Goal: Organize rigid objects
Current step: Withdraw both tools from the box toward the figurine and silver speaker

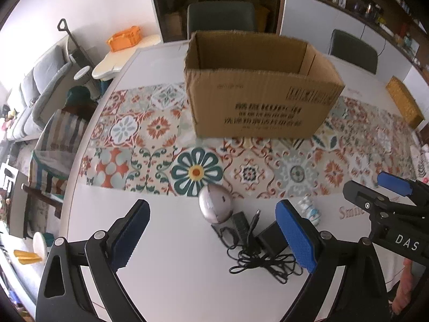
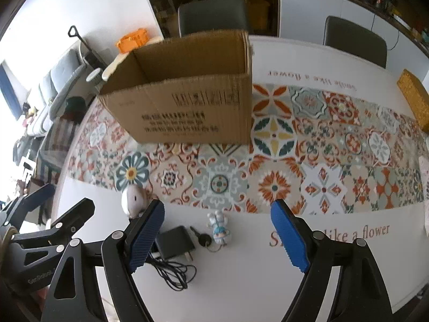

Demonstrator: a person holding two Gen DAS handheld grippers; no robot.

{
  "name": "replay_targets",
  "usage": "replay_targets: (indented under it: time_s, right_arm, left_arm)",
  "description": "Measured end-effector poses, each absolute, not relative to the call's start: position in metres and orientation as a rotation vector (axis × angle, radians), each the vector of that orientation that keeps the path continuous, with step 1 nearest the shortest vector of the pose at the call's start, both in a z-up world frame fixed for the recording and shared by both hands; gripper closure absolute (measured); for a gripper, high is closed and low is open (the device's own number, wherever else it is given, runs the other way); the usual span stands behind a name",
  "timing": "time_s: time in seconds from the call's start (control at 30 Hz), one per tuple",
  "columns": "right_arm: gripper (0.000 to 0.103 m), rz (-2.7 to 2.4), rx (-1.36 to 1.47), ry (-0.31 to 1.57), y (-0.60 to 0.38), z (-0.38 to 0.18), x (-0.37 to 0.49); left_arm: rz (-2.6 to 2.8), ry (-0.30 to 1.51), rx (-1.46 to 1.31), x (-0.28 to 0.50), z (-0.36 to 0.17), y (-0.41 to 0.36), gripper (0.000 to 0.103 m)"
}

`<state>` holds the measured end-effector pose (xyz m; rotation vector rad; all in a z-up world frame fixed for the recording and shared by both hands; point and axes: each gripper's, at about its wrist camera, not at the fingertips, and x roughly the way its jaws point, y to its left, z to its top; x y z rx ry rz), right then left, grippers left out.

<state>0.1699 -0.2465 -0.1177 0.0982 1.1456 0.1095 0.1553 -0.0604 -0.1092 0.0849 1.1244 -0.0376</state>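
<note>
Partly hidden behind the left gripper's (image 1: 213, 237) wide-apart, empty fingers, the black charger (image 2: 175, 242) and its tangled cord lie on the white table (image 1: 171, 281) beside a silver mouse (image 1: 215, 205), a figurine keychain (image 2: 219, 226) and the open-jawed right gripper (image 2: 218, 237), before the cardboard box (image 1: 257, 102).
</note>
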Motion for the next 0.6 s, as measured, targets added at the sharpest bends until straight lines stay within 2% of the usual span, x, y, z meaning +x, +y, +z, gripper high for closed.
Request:
replay_targets:
  time_s: [0.6]
  right_arm:
    - [0.032,0.101,0.062,1.377,-0.247,-0.205,0.171]
  left_arm:
    - [0.005,1.269,0.169,0.159,-0.174,-0.072,0.007]
